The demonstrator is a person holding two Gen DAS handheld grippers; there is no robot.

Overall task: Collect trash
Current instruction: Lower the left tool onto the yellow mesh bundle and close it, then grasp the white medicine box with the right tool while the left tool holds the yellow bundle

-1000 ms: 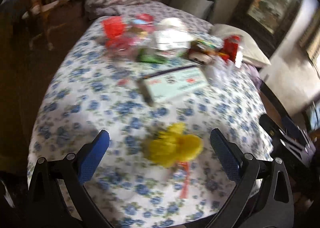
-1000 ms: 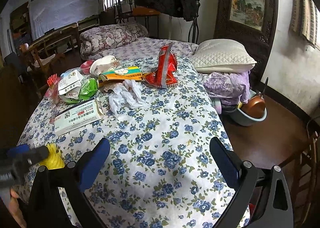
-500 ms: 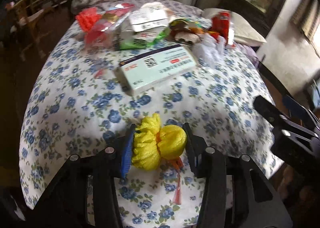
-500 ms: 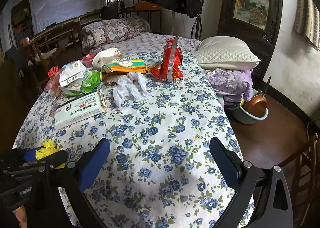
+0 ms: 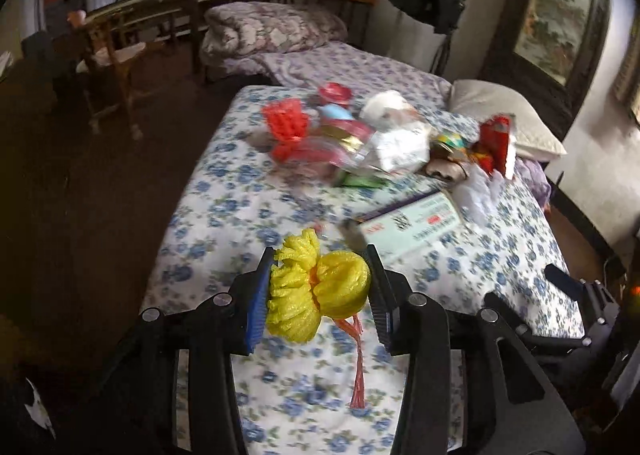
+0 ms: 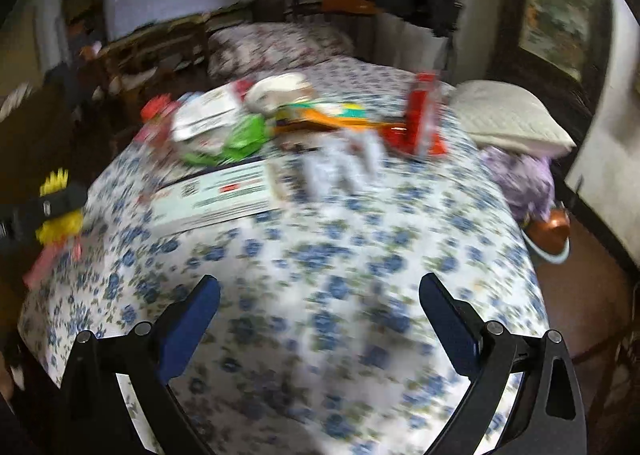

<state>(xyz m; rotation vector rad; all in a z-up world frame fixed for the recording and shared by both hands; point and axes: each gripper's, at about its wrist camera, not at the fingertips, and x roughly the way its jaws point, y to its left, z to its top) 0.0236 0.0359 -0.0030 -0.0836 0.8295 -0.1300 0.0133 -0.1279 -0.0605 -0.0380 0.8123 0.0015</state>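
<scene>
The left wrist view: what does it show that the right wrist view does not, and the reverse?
Only the left wrist view shows the left hand-held gripper from behind, its pads pressing both sides of the yellow foam net, with a red strip hanging below.

Only the right wrist view shows the right hand-held gripper open and empty, and a copper kettle in a basin beside the bed.

Both show the flowered bedspread, the white medicine box, the red snack bag and the white pillow.

**Print on bed-top carton too blurred to read**

A flat white carton (image 5: 412, 229) on the floral bedspread (image 5: 248, 191) carries a QR-style code, a red patch and lines of print, none legible; other wrappers show no readable lettering.
</scene>
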